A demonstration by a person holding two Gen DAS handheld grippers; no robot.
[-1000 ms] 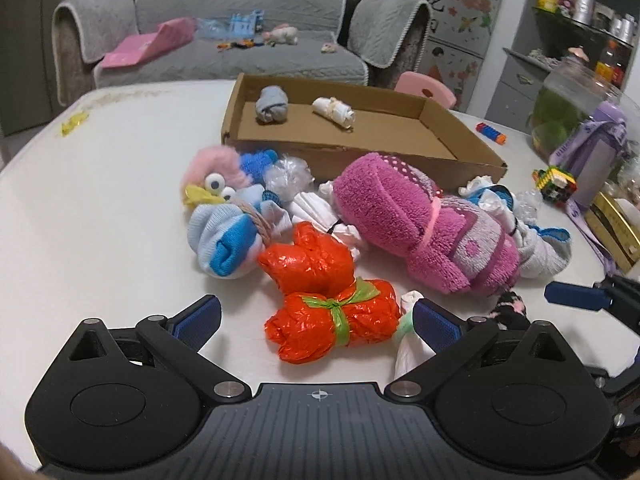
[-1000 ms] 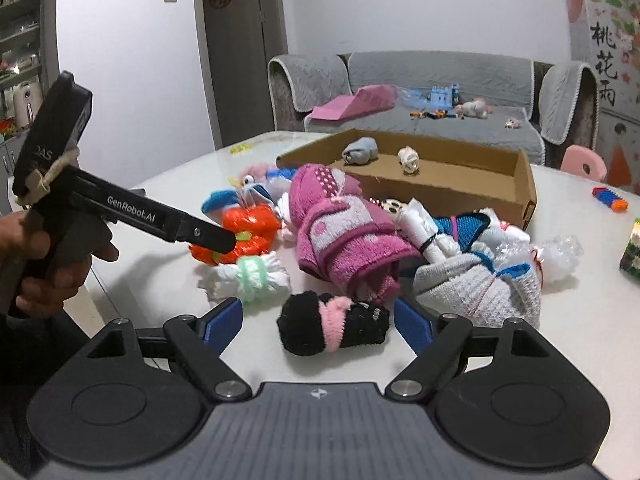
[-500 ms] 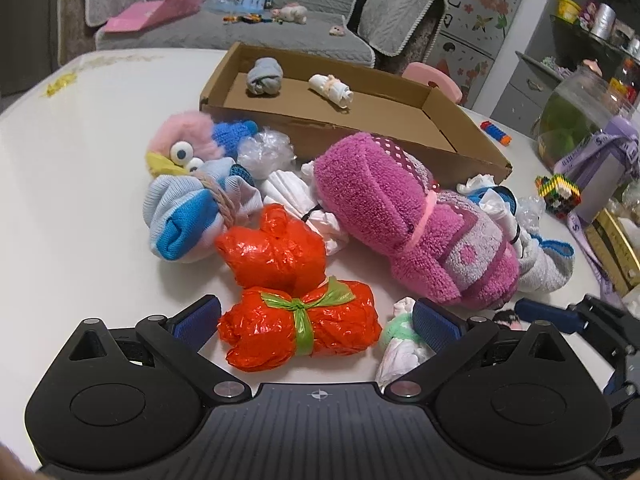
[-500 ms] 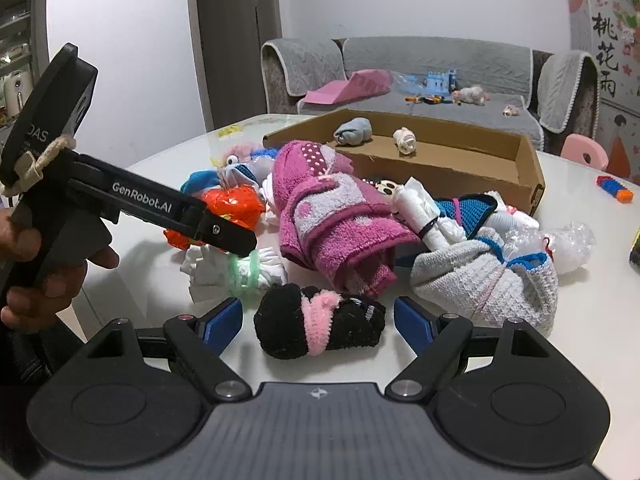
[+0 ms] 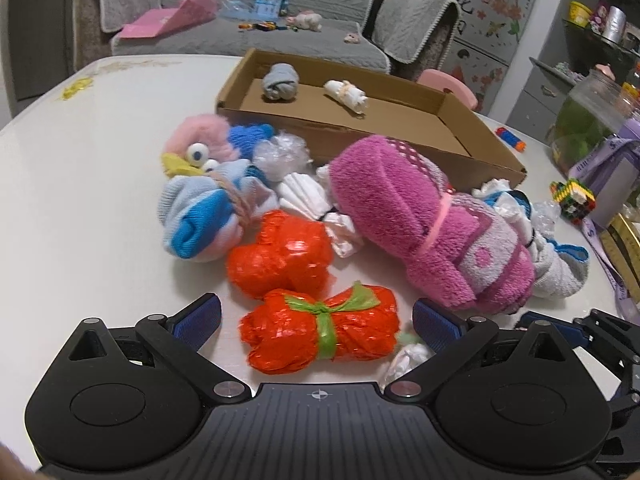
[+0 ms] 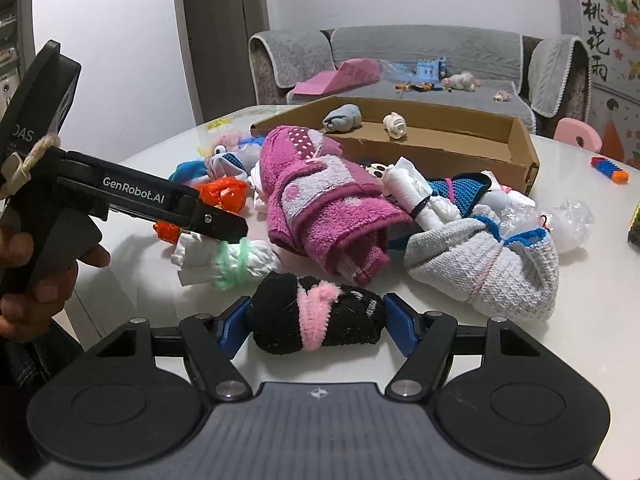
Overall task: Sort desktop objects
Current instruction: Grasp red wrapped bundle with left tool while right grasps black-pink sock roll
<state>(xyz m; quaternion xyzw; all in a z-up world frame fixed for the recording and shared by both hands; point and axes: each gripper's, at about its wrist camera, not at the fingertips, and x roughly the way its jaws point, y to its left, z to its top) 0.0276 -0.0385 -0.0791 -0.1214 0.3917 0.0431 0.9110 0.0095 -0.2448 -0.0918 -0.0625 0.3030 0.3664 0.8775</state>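
Since the earlier frame my right tongs (image 6: pixel 316 320) have just been closing, and now both blue pads touch the ends of the black sock roll (image 6: pixel 316 314), which lies on the white bench (image 6: pixel 592 300) right in front of me. It is fuzzy, sausage-shaped, with one pink fluffy band around the middle. My left tongs (image 5: pixel 316 320) moved forward over the pile; they stand wide open, with an orange bundle (image 5: pixel 320 338) between the pads but not touched.

I count two orange bundles of crinkly plastic film: this one tied with a green strip, and a second, rounder one (image 5: pixel 280 258) just behind it. One big pink towel roll (image 5: pixel 432 224), soft terry, is held by a pink band. One white bundle (image 6: pixel 224 256) has a green tie. The shallow cardboard box (image 5: pixel 452 148) holds two small rolls, one grey (image 5: pixel 280 82) and one white (image 5: pixel 346 96).
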